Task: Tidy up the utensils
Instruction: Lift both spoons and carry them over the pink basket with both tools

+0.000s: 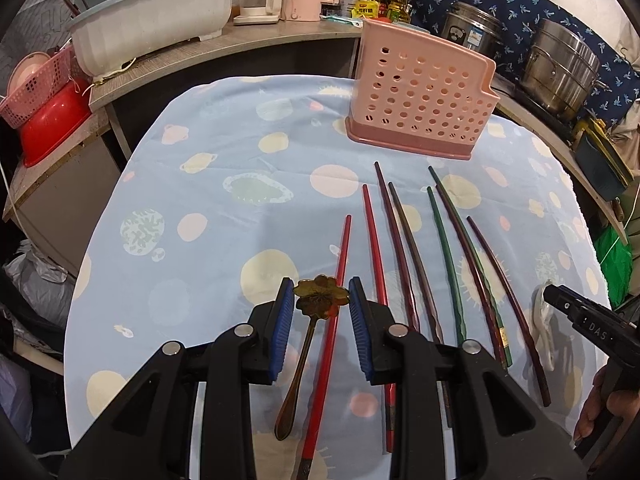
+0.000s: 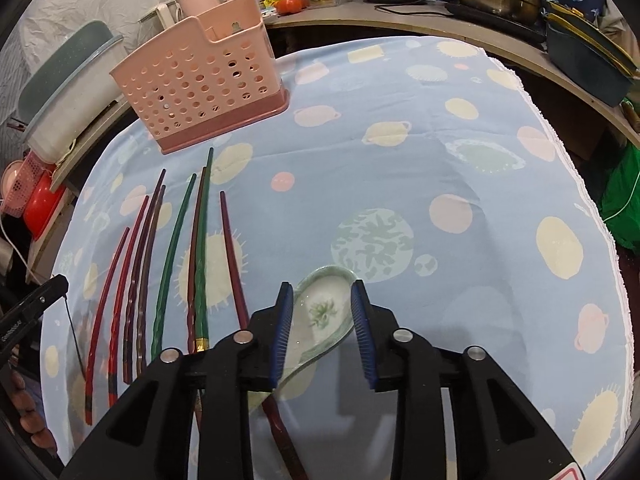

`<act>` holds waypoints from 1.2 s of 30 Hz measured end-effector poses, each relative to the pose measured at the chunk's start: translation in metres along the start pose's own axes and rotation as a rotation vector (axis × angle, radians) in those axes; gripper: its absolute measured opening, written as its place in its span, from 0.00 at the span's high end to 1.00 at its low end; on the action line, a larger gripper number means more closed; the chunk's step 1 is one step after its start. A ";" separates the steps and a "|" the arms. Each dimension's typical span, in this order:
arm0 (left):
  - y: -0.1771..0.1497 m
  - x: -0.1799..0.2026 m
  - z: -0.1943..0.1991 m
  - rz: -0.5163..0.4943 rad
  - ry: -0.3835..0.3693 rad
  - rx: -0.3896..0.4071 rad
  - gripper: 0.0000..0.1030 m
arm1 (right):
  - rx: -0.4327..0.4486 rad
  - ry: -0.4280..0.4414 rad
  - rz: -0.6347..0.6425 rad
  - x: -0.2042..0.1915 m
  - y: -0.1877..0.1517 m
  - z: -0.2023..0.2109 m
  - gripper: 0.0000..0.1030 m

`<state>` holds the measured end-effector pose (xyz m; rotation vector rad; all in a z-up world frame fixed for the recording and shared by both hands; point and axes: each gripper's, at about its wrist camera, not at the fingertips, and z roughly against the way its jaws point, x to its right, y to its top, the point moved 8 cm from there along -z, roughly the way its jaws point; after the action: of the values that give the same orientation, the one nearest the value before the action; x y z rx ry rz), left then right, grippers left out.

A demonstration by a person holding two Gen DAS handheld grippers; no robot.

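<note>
Left gripper [image 1: 322, 304] open, pads astride flower-bowled brass spoon [image 1: 304, 344] without pressing; bowl toward pink basket [image 1: 424, 104], handle running back under the jaws, long axis along the fingers. Row of chopsticks [image 1: 444, 264] alongside, tips pointing at basket. Right gripper [image 2: 322, 308] open over ceramic spoon [image 2: 320, 312] on tablecloth [image 2: 400, 160]; bowl between pads, untouched, handle angled back-left. Each hand nearest its own spoon.

The right gripper [image 2: 321, 300] hangs with its blue-padded jaws apart around the bowl of a ceramic spoon [image 2: 320, 316] on the planet-print cloth [image 2: 400, 168]. Chopsticks [image 2: 176, 256] fan out leftward; a pink holder [image 2: 200, 80] stands far ahead-left.
</note>
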<state>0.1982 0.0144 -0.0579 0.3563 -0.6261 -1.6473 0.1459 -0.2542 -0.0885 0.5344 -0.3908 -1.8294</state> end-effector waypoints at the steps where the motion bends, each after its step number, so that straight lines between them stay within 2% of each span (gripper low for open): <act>1: -0.001 0.000 -0.002 0.000 0.001 -0.004 0.74 | 0.001 -0.003 -0.003 0.001 0.001 0.001 0.67; 10: -0.003 0.000 -0.007 0.000 0.001 -0.015 0.74 | -0.028 0.023 -0.037 0.009 -0.008 -0.007 0.66; 14: -0.003 -0.001 -0.008 0.000 0.001 -0.016 0.74 | -0.029 0.036 -0.021 0.002 -0.006 -0.010 0.86; 20: -0.001 0.000 -0.004 -0.001 0.003 -0.008 0.74 | -0.016 0.062 -0.020 -0.002 0.000 -0.009 0.91; 27: 0.010 0.002 0.014 -0.006 -0.005 0.023 0.74 | 0.050 0.086 -0.007 -0.011 0.014 0.022 0.92; 36: 0.042 0.013 0.046 -0.016 -0.038 0.087 0.74 | 0.183 0.107 0.054 -0.033 0.055 0.075 0.92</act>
<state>0.2038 0.0079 0.0055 0.3946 -0.7271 -1.6488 0.1584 -0.2397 0.0081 0.7377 -0.4983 -1.7144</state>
